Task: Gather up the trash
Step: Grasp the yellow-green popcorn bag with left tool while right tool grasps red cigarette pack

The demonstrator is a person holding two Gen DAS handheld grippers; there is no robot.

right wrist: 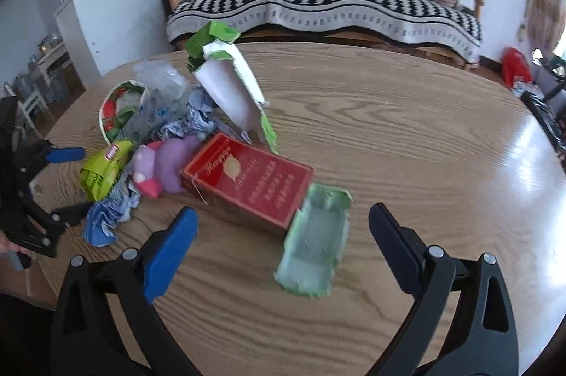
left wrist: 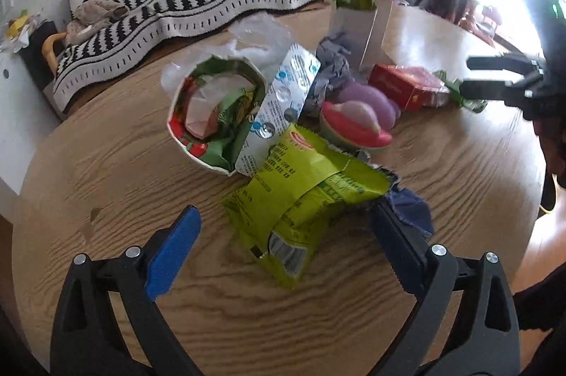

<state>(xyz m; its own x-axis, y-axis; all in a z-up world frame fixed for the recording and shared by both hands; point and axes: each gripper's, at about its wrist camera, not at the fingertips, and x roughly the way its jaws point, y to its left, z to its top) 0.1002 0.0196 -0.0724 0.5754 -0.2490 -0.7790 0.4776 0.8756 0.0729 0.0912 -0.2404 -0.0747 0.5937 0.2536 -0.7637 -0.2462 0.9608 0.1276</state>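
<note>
Left wrist view: the left claw point(left wrist: 283, 227) hangs spread wide around a crumpled lime-green snack wrapper point(left wrist: 304, 188) lying on the round wooden worktop point(left wrist: 106, 163). The right claw point(right wrist: 283, 224) is spread too, straddling a pale green torn carton piece point(right wrist: 313, 245) beside a flat red cardboard box point(right wrist: 247, 179).

the right gripper point(right wrist: 281, 227) hangs with its fingers point(right wrist: 169, 252) spread wide over the wooden surface point(right wrist: 406, 135), a pale green wrapper point(right wrist: 315, 252) lying between them. just beyond, touching it, sits a red box point(right wrist: 247, 185). further left lie a purple pouch point(right wrist: 173, 163), a yellow-green packet point(right wrist: 102, 174) and crumpled blue paper point(right wrist: 106, 217).
</note>
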